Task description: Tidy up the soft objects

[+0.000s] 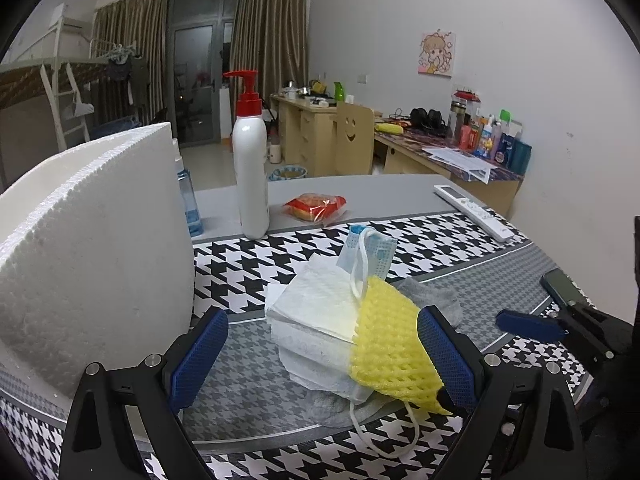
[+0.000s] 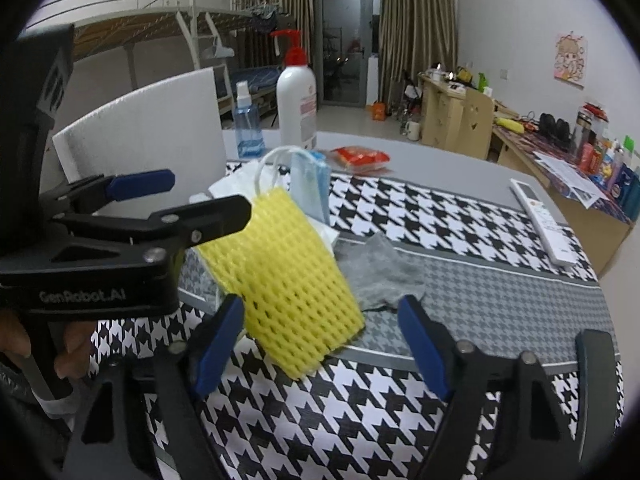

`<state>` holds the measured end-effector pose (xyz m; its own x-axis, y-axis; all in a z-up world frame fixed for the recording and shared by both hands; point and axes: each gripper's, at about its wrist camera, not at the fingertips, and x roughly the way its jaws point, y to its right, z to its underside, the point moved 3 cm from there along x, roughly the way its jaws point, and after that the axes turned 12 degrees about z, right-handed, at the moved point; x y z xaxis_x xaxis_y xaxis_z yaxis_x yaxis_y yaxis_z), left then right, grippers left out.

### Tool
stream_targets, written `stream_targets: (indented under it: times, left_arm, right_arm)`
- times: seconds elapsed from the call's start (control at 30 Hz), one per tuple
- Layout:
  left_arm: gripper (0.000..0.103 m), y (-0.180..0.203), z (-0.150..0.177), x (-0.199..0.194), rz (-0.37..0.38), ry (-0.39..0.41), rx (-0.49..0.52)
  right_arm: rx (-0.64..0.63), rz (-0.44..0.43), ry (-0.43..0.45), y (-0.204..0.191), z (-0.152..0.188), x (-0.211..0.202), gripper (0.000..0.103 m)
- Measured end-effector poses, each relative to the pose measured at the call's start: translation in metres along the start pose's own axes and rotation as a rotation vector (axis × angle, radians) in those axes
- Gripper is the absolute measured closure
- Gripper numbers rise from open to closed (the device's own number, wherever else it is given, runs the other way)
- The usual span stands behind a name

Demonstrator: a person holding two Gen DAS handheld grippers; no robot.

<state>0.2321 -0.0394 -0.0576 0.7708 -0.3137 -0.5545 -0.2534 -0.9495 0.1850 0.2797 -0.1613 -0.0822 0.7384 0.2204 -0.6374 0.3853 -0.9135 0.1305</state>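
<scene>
Left wrist camera sits low over the houndstooth cloth (image 1: 256, 264), looking forward between its two blue-padded fingers (image 1: 198, 356), close on the yellow foam net (image 1: 390, 340) lying against the right finger. A white foam board (image 1: 88, 240) fills the space left of the left finger. The right gripper (image 1: 532, 326) pokes in from beyond the right finger.

Right wrist camera rides a little higher, facing the same way toward the curtained door, with the yellow foam net (image 2: 288, 276) between its fingers (image 2: 218, 346). The left gripper (image 2: 172, 208) crosses above its left finger. Both views share the net, the pump bottle (image 1: 251, 160) (image 2: 297, 106), and the remote (image 1: 476, 212) (image 2: 542, 222).
</scene>
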Motion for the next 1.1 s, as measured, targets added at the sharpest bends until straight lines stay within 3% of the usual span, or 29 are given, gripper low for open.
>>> stream_targets:
  times: [0.2,0.33,0.53,0.67,0.93,1.03,1.1]
  left_arm:
    - [0.007,-0.002,0.002,0.007,0.010,-0.022,-0.001]
    - [0.007,-0.001,0.003,0.009,0.011,-0.027,0.005]
    - [0.007,-0.001,0.004,0.010,0.014,-0.034,0.005]
    - [0.007,-0.002,0.004,0.011,0.012,-0.041,-0.002]
    - [0.007,-0.002,0.005,0.011,0.019,-0.044,0.002]
    - [0.007,-0.001,0.005,0.009,0.025,-0.037,0.003]
    - [0.007,0.000,0.006,0.007,0.030,-0.035,0.008]
  right_arm:
    - [-0.037,-0.030,-0.032,-0.009,0.003,0.010,0.032]
    - [-0.043,-0.031,-0.056,-0.012,0.003,0.019,0.045]
    - [-0.018,-0.020,-0.119,-0.005,0.005,0.031,0.079]
    - [-0.005,-0.007,-0.126,0.002,0.008,0.030,0.091]
    - [0.052,0.050,-0.109,0.025,0.014,0.017,0.097]
    - [0.045,0.028,-0.068,0.025,0.011,0.008,0.097]
    - [-0.003,0.007,-0.059,0.017,0.011,0.006,0.089]
